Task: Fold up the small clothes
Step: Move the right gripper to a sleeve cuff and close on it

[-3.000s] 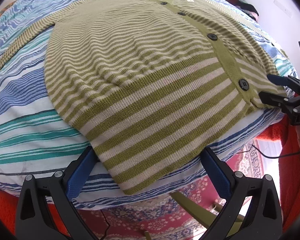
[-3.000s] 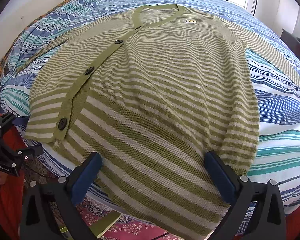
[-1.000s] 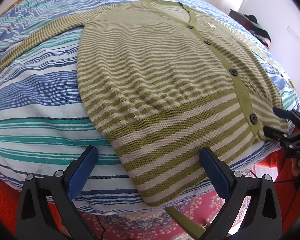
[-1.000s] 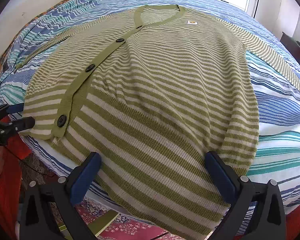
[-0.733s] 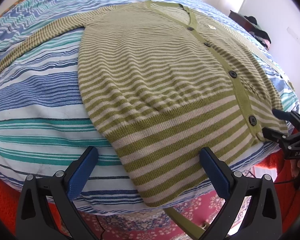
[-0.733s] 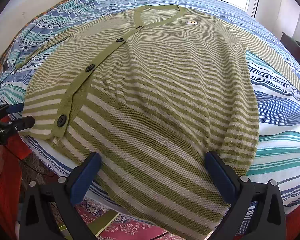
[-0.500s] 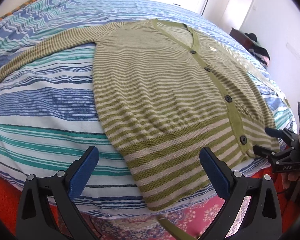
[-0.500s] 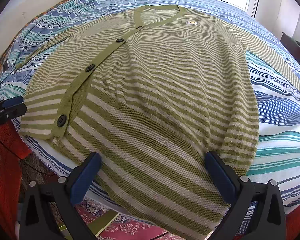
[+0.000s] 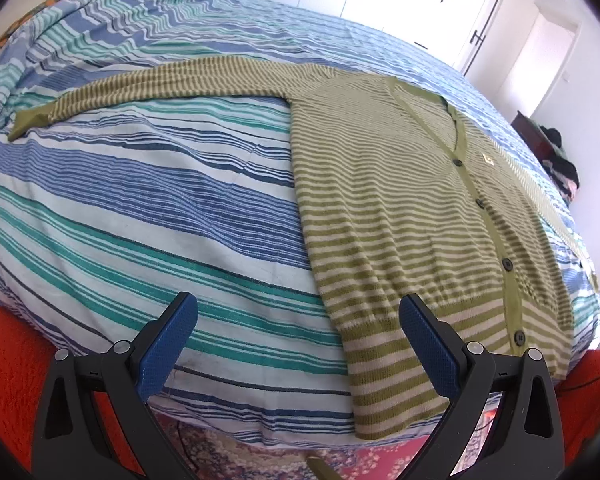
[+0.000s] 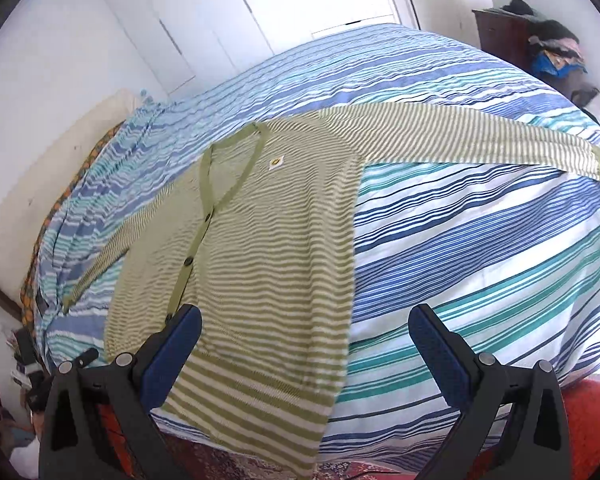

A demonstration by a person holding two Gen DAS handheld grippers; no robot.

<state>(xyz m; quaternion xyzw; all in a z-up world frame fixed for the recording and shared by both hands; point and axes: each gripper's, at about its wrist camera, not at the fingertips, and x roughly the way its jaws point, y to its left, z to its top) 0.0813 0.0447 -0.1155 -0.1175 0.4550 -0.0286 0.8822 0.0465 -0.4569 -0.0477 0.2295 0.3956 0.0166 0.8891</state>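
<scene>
A green and cream striped cardigan (image 9: 412,216) lies flat, buttoned, on the striped bed, with both sleeves spread out. Its left sleeve (image 9: 172,84) reaches far left in the left wrist view. In the right wrist view the cardigan (image 10: 260,248) lies left of centre and its other sleeve (image 10: 480,136) runs to the right edge. My left gripper (image 9: 296,340) is open and empty above the bed's front edge, left of the hem. My right gripper (image 10: 306,348) is open and empty above the hem's right corner.
The blue, teal and white striped bedspread (image 9: 140,216) covers the bed. A dark dresser with piled clothes (image 10: 540,44) stands at the far right. A patterned rug (image 9: 260,460) lies below the bed's front edge. White closet doors (image 10: 204,20) stand behind.
Both grippers have pulled up and back from the hem. The left view has swung left toward the left sleeve, the right view right toward the right sleeve. Both stay open.
</scene>
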